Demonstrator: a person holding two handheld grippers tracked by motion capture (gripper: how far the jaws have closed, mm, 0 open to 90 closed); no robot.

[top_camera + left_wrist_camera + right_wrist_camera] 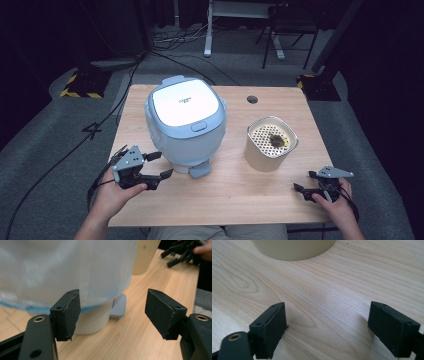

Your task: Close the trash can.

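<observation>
cooker (185, 125) sits just beside the left gripper's (161, 165) open jaws.

Counter (225, 200): two items and two tools on it.
Cooker (184, 125): left of centre, lid closed, latch tab at front edge facing person.
Container (270, 143): right of cooker, apart from it, perforated insert in top, clump of material on insert.
Cable hole (252, 99): in counter behind container.
Left tool (161, 165): front-left, just beside cooker base, jaws spread toward it.
Right tool (305, 181): front-right, near counter edge, before container, apart from it.
</observation>
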